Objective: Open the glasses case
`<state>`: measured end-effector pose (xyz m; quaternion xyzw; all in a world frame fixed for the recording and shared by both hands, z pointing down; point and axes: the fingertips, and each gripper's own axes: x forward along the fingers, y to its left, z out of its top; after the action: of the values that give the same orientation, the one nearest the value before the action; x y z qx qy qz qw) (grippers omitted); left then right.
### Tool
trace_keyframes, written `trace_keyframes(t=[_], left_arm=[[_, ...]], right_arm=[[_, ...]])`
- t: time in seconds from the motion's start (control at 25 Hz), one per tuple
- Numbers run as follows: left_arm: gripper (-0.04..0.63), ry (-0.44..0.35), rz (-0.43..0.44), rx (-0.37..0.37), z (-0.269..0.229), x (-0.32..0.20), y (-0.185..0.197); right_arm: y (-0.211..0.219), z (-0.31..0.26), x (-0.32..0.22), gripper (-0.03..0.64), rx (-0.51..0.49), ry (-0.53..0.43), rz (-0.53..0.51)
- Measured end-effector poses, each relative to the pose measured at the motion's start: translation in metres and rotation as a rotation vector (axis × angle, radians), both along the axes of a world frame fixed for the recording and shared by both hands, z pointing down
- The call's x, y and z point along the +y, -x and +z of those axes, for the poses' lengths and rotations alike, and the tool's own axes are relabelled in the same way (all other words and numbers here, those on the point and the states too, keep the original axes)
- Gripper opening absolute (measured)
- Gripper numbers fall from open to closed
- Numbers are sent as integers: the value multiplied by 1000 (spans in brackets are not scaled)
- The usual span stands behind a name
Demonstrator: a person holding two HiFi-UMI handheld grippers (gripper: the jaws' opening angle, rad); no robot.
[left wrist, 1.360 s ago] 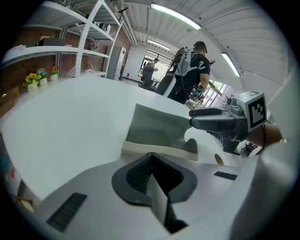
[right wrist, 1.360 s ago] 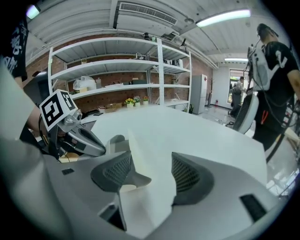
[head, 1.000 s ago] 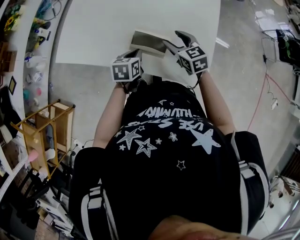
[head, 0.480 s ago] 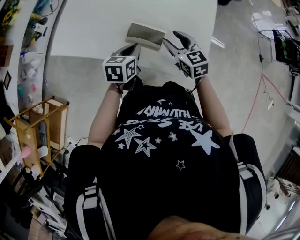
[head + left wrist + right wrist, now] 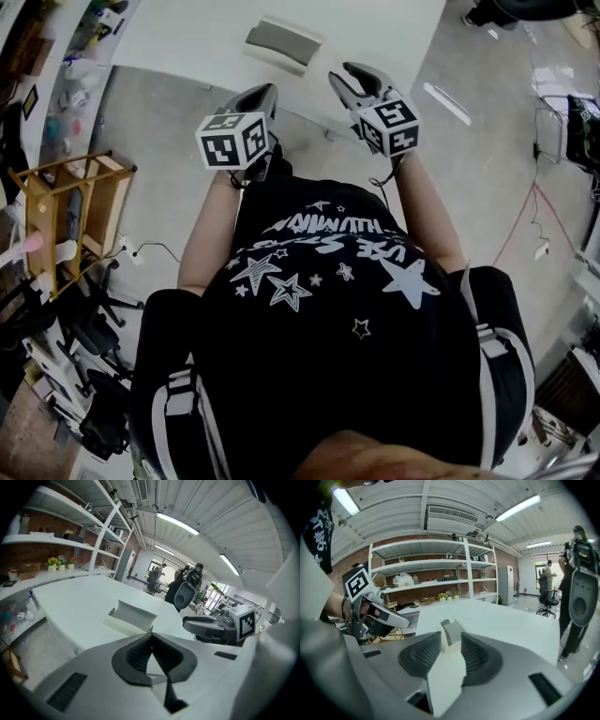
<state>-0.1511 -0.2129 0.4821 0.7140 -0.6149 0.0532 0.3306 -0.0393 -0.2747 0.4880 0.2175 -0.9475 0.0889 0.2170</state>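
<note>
The glasses case (image 5: 281, 41) lies open on the white table (image 5: 187, 37), its grey lid raised; it also shows as a pale open shell (image 5: 133, 617) in the left gripper view and beyond the jaws (image 5: 452, 631) in the right gripper view. My left gripper (image 5: 263, 93) hangs off the table's near edge, shut, jaw tips meeting (image 5: 151, 635) with nothing in them. My right gripper (image 5: 350, 77) is also back from the case. Its jaws (image 5: 451, 648) are closing, with a gap still between them and nothing in it.
A wooden rack (image 5: 80, 211) and office chairs (image 5: 94, 337) stand on the floor at left. Cables (image 5: 548, 211) run across the floor at right. Metal shelving (image 5: 440, 569) lines the far wall. A person with a backpack (image 5: 187, 584) stands beyond the table.
Both grippers have drawn back from the case toward the person and risen, past the table's edge. The right jaws have narrowed. The case stays open on the table.
</note>
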Motion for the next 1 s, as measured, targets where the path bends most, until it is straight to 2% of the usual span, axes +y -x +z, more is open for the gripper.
trace_keyframes(t=[0.28, 0.48, 0.84, 1.0], left_arm=[[12, -45, -90, -30, -17, 48, -44], [12, -81, -139, -24, -26, 82, -81], [12, -92, -158, -29, -30, 126, -158], [12, -100, -159, -43, -39, 146, -175]], right_arm=[[-46, -7, 29, 102, -62, -17, -42], [-83, -10, 55, 54, -79, -28, -65], [-159, -9, 101, 29, -101, -3, -104], [-176, -3, 113, 30, -122, 27, -99]])
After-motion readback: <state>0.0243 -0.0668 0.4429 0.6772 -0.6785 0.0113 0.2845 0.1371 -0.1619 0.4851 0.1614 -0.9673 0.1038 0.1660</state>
